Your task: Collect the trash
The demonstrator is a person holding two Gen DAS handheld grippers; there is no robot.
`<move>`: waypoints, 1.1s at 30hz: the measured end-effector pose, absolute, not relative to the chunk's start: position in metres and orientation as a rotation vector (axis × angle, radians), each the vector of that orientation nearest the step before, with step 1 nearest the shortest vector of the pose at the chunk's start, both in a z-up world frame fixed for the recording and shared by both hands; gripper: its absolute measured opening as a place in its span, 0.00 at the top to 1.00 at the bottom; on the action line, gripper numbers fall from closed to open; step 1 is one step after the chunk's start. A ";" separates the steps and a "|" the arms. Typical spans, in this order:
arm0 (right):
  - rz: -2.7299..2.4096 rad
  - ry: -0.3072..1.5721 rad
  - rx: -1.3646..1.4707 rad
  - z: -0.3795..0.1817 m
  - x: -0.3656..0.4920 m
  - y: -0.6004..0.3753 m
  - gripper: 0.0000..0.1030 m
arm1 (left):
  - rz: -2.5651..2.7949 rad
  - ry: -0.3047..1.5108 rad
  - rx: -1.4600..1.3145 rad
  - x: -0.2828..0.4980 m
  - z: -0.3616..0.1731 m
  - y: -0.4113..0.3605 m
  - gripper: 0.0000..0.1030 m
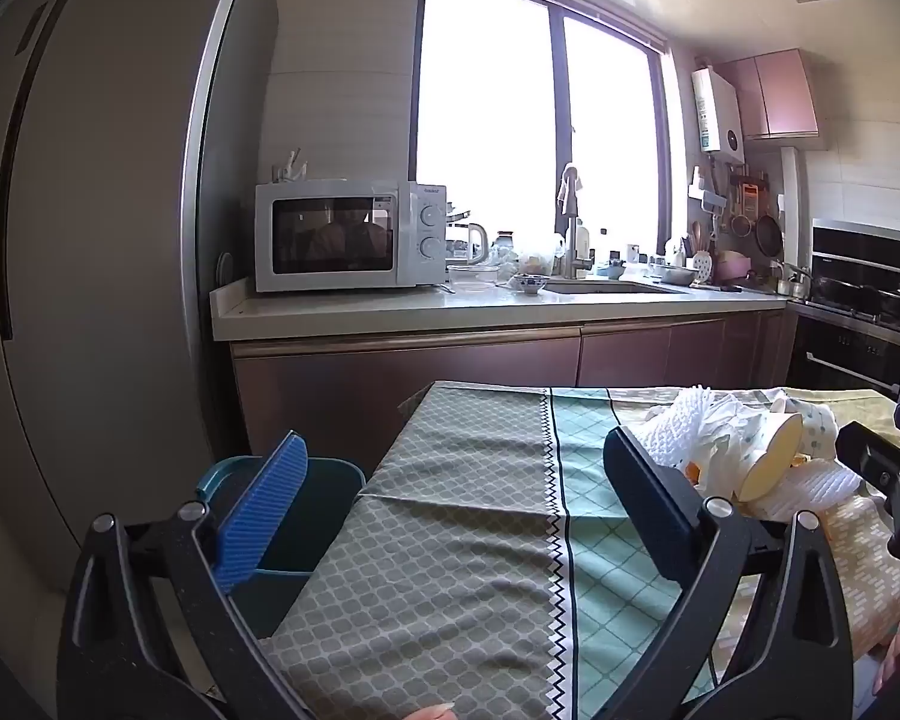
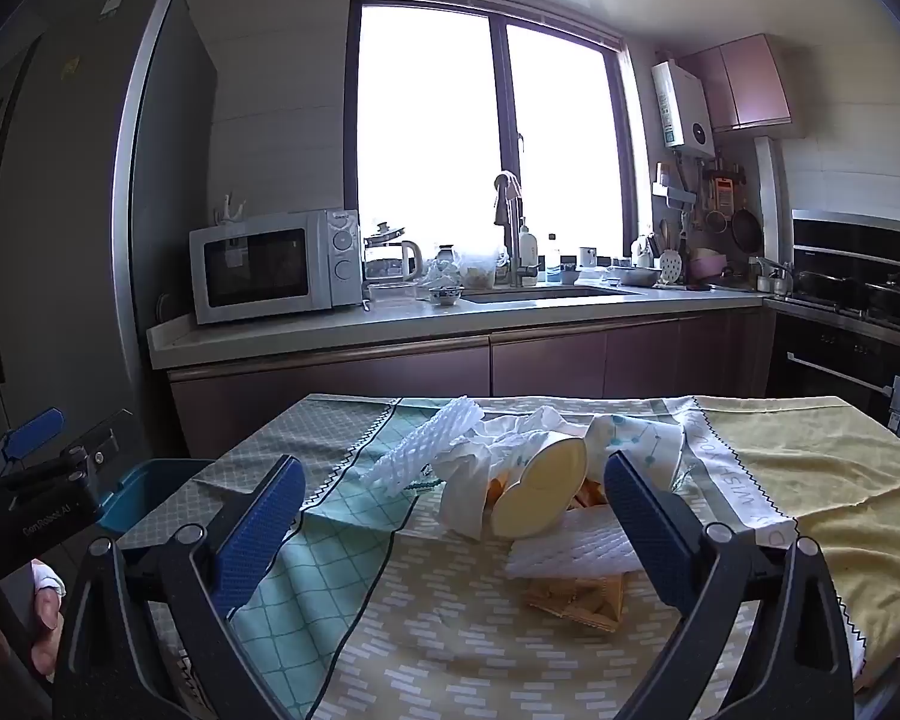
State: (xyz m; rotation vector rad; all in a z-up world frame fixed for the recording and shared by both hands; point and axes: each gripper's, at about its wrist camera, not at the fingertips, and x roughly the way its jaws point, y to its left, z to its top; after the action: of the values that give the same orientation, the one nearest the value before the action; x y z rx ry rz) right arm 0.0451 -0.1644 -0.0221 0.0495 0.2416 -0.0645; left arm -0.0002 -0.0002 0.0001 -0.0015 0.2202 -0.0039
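Observation:
A heap of trash lies on the cloth-covered table (image 2: 810, 468): a white foam fruit net (image 2: 414, 450), crumpled white tissue (image 2: 468, 480), a tipped paper cup (image 2: 540, 492) with its cream base facing me, a flat white foam sheet (image 2: 576, 552) and yellow cracker wrappers (image 2: 582, 600). My right gripper (image 2: 450, 522) hovers open just in front of the heap, nothing between its fingers. My left gripper (image 1: 450, 492) is open over the table's left part, left of the cup (image 1: 768, 462). A blue bin (image 1: 306, 516) stands on the floor by the table's left edge.
Behind the table runs a kitchen counter (image 2: 390, 324) with a microwave (image 2: 270, 264), a sink (image 2: 552, 294) and utensils under a bright window. A tall fridge (image 1: 102, 210) fills the left. An oven and hob (image 2: 858, 312) stand at the right. A person's fingers (image 2: 48, 606) show at the lower left.

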 end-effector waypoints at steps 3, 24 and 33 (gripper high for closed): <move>-0.063 0.243 0.055 -0.023 0.046 -0.165 0.06 | -0.007 0.219 0.003 -0.001 0.000 -0.001 0.05; -0.061 0.252 0.068 -0.025 0.045 -0.170 0.06 | -0.003 0.198 -0.013 -0.003 0.004 0.003 0.05; -0.063 0.252 0.068 -0.024 0.045 -0.169 0.06 | -0.002 0.196 -0.012 -0.005 0.004 0.003 0.05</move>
State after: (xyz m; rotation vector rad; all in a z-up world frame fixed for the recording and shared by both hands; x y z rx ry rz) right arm 0.0450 -0.1693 -0.0244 0.0679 0.2522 -0.0633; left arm -0.0047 0.0026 0.0044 -0.0122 0.1958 -0.0024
